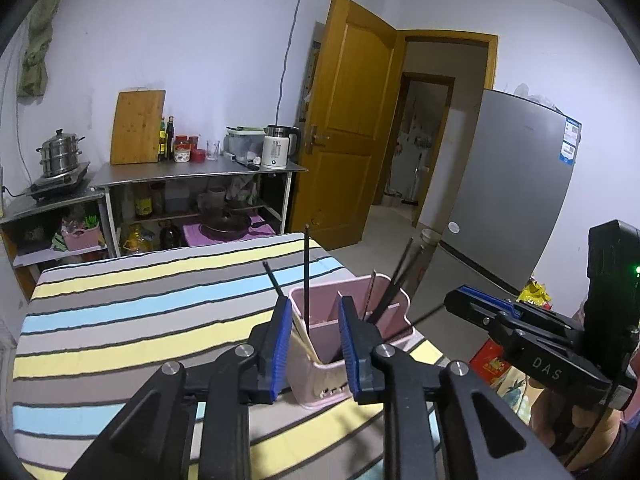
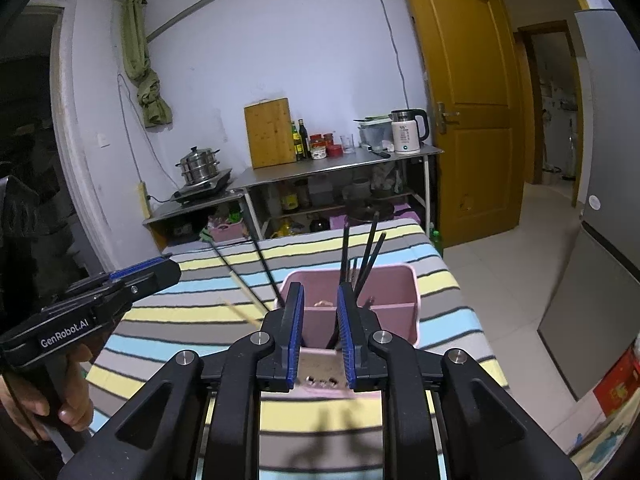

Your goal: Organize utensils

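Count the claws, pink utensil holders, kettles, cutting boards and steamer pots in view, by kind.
Claws: 2 (left claw, right claw)
Pink utensil holder: 1
Kettle: 1
Cutting board: 1
Steamer pot: 1
Total: 6

I see a striped cloth (image 1: 120,320) covering the table in front of me. Beyond it, a steel counter (image 1: 200,174) stands against the white wall, with a wooden cutting board (image 1: 138,127) leaning upright at its back. Beside the board are 2 dark bottles (image 1: 167,138), some red-lidded jars (image 1: 182,148) and a clear glass (image 1: 213,149). A white kettle (image 1: 277,147) sits at the counter's right end. Left of the counter, a steel steamer pot (image 1: 60,153) rests on a small cooker (image 1: 60,182). A yellow wooden door (image 1: 348,120) stands open, and a grey fridge (image 1: 516,184) is to its right. A green curtain (image 2: 144,60) hangs knotted.
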`<action>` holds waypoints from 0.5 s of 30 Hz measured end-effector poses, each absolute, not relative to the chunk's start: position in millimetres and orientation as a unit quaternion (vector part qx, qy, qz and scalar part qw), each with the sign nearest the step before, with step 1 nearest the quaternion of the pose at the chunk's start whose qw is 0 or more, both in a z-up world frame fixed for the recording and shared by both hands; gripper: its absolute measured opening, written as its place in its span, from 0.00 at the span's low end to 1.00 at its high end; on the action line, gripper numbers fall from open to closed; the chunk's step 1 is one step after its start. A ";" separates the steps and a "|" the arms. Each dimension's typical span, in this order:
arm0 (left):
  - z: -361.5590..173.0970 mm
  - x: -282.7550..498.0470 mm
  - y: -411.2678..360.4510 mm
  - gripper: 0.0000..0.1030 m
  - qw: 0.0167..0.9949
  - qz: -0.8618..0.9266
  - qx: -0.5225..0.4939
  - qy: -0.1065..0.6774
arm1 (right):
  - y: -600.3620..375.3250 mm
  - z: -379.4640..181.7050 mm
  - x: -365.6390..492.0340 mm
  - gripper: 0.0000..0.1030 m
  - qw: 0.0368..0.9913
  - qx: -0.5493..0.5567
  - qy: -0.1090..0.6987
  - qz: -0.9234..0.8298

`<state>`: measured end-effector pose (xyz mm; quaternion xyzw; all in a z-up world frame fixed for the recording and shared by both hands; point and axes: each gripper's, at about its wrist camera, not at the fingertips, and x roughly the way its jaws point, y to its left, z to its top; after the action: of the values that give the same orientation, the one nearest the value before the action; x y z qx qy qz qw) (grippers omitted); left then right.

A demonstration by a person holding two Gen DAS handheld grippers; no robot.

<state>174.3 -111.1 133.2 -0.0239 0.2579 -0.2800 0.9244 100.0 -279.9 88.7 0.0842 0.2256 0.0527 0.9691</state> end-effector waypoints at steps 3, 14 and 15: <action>125.6 159.1 -109.5 0.25 0.925 -0.278 -0.021 0.258 | -275.1 84.6 88.8 0.18 0.969 0.083 0.225 0.052; 88.2 113.1 -108.5 0.27 0.931 -0.268 0.003 0.248 | -262.2 57.7 61.6 0.21 0.970 0.066 0.228 0.052; 84.3 109.1 -108.9 0.27 0.932 -0.267 0.006 0.246 | -259.7 53.8 59.1 0.21 0.970 0.063 0.228 0.053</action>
<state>109.1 -108.9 84.3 0.0061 0.2462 -0.2668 0.9318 59.1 -259.7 53.8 0.0631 0.2282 0.0534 0.9701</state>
